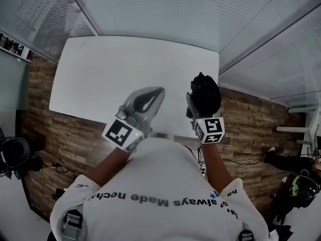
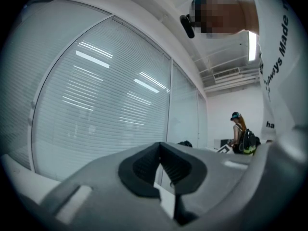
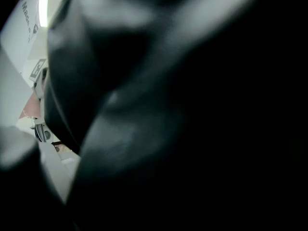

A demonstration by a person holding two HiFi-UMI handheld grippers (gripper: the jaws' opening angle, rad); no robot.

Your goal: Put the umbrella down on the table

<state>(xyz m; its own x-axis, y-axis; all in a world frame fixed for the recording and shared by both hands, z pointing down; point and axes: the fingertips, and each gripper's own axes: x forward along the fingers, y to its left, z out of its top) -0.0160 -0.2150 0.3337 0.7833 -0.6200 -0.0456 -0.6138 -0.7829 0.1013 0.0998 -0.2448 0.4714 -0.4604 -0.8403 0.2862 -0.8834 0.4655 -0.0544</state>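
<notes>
Umbrella | we pinch it bunched in the right gripper over the table, ready to lower | left gripper pressed together, spare.

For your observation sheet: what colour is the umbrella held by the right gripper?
Black; the umbrella shows best in the head view.

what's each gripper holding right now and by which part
The right gripper is shut on the folded black umbrella, gripping its bunched fabric body; the exact spot is hidden. The left gripper holds nothing, jaws together.
</notes>
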